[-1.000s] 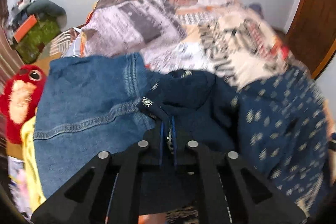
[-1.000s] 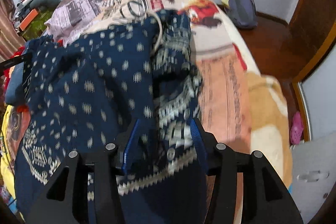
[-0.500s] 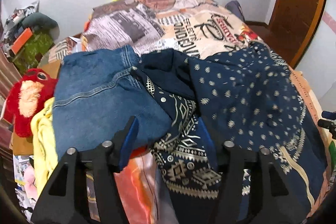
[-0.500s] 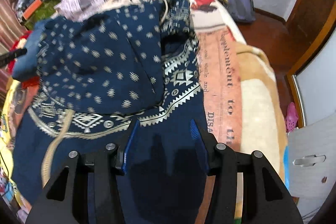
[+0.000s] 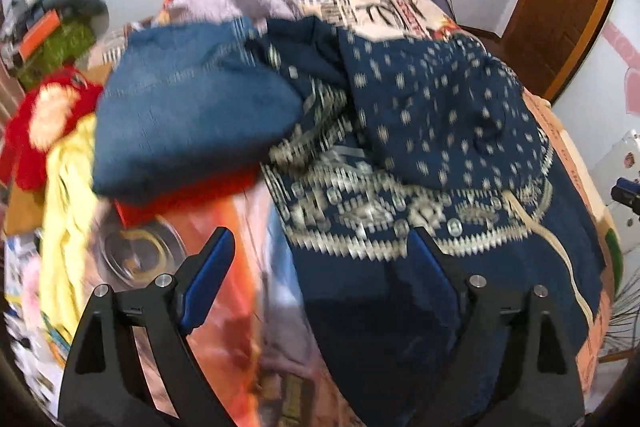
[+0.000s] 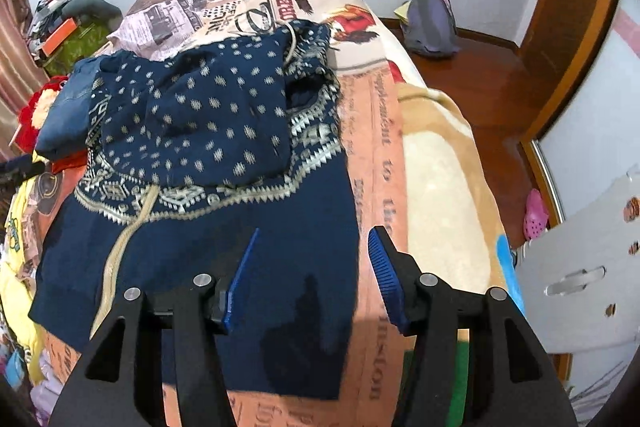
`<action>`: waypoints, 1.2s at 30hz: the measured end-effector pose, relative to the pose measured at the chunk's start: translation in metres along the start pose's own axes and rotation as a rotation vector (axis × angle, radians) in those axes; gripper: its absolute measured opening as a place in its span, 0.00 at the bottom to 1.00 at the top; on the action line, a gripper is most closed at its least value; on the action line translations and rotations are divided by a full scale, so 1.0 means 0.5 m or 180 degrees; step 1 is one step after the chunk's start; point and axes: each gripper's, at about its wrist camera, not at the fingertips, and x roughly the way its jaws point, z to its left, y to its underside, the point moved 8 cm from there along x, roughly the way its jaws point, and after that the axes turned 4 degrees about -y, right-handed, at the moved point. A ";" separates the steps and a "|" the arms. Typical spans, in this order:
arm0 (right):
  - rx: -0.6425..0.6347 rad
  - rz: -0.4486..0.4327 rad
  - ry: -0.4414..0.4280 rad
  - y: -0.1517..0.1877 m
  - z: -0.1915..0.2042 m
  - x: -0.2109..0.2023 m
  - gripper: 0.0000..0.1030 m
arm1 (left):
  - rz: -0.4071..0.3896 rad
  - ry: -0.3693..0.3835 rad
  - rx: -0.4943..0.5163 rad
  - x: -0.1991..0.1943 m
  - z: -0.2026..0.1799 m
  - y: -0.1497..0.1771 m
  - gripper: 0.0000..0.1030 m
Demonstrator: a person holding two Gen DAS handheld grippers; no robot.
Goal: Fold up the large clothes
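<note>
Sweater (image 6: 224,235), navy with a pale patterned band, lies on the printed bedspread (image 6: 384,187) with its top half doubled over the body, beside folded jeans (image 5: 188,103), while left gripper (image 5: 320,259) and right gripper (image 6: 312,267) hover spread wide and empty, seemingly between folds.

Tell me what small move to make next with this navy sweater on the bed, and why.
Probably bring the right gripper down onto the sweater's near right hem. Both grippers are open and empty, the left gripper too, and the sweater's top half lies bunched over its patterned band, so it needs smoothing first.
</note>
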 end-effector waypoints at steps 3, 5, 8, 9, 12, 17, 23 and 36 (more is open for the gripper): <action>0.0049 0.0068 -0.0026 0.025 -0.008 0.008 0.50 | 0.0155 0.0119 -0.0090 0.019 -0.009 0.039 0.85; 0.0077 0.0127 -0.0030 0.042 -0.013 0.020 0.50 | 0.0261 0.0176 -0.0103 0.033 -0.014 0.066 0.85; 0.0144 0.0250 -0.0050 0.065 -0.022 0.047 0.50 | 0.0355 0.0172 -0.0074 0.049 -0.015 0.092 0.85; 0.0171 0.0293 -0.0054 0.072 -0.026 0.057 0.50 | 0.0402 0.0182 -0.0087 0.055 -0.013 0.102 0.85; 0.0269 0.0410 -0.0123 0.088 -0.036 0.088 0.50 | 0.0528 0.0333 -0.0227 0.067 -0.005 0.123 0.85; 0.0522 0.0504 -0.0407 0.100 -0.046 0.130 0.50 | 0.0679 0.0900 -0.0582 0.070 -0.002 0.159 0.85; 0.0669 0.0428 -0.0638 0.087 -0.038 0.142 0.53 | 0.0763 0.1284 -0.0948 0.072 -0.009 0.195 0.85; 0.0417 -0.0174 -0.0903 0.012 0.032 0.079 0.08 | 0.0229 0.1049 -0.0360 0.001 -0.072 0.115 0.11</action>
